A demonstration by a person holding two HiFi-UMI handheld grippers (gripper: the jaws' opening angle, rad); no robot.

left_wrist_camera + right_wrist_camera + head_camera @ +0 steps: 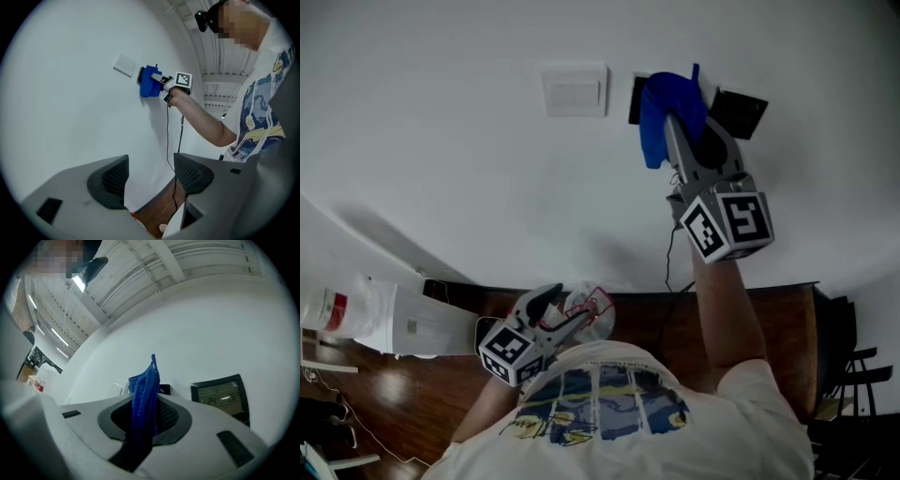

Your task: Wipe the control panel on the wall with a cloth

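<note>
Cloth (144,394): blue, ribbed, bunched.

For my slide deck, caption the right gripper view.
A blue cloth, clamped in the right tool, held up beside the control panel on the wall.

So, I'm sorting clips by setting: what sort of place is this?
Probably an indoor room, home or office: a white wall carries a switch plate and a digital display panel, with dark wooden floor below.
</note>
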